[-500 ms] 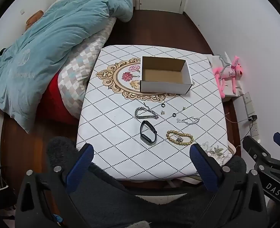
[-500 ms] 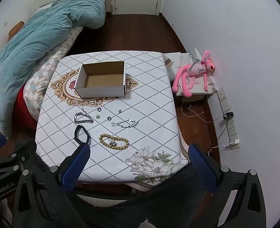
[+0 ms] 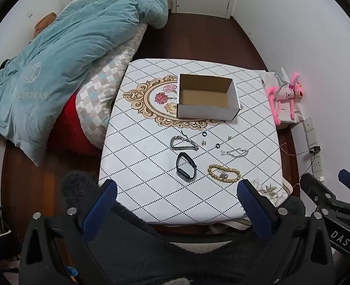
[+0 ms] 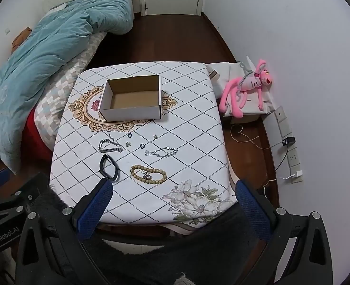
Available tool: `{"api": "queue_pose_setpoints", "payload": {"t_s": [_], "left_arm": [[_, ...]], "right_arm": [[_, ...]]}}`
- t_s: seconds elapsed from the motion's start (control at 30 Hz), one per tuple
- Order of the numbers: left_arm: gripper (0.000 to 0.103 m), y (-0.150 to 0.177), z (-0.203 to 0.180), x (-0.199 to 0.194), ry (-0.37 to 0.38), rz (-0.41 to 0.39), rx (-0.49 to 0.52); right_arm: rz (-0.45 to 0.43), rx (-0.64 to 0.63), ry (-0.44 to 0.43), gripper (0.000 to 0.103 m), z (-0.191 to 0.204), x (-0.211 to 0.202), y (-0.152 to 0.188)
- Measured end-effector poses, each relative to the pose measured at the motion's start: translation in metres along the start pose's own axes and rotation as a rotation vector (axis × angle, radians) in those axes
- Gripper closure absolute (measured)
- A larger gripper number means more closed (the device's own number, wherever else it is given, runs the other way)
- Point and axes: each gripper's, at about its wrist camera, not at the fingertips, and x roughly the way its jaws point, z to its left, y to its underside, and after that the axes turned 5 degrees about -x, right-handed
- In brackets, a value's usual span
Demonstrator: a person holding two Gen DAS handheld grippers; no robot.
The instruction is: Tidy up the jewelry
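An open, empty cardboard box [image 3: 205,97] [image 4: 132,99] stands on the patterned table [image 3: 136,166]. In front of it lie a silver chain bracelet [image 3: 183,143] [image 4: 109,145], a black band [image 3: 186,166] [image 4: 108,167], a wooden bead bracelet [image 3: 223,175] [image 4: 148,177], a thin silver chain [image 3: 234,152] [image 4: 161,152], two small dark rings [image 3: 205,134] [image 3: 218,145] and small charms [image 3: 203,143]. My left gripper [image 3: 176,207] is open and empty above the table's near edge. My right gripper [image 4: 172,207] is open and empty, also at the near edge.
A bed with a teal duvet [image 3: 63,59] lies left of the table. A pink plush toy [image 4: 246,90] sits on a white box at the right wall, with cables and sockets [image 4: 291,152] below. The right gripper's body shows in the left wrist view [image 3: 329,201].
Both views have shifted very slightly; the grippers stay open and nothing on the table has moved.
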Motion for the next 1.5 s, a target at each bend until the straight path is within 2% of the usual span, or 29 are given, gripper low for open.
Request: {"api": "queue_pose_setpoints", "payload": {"t_s": [1.5], "left_arm": [[0.000, -0.0029, -0.0038, -0.0056, 0.008, 0.000, -0.002]], "right_arm": [[0.002, 0.005, 0.000, 0.000, -0.0052, -0.0062, -0.0072]]}}
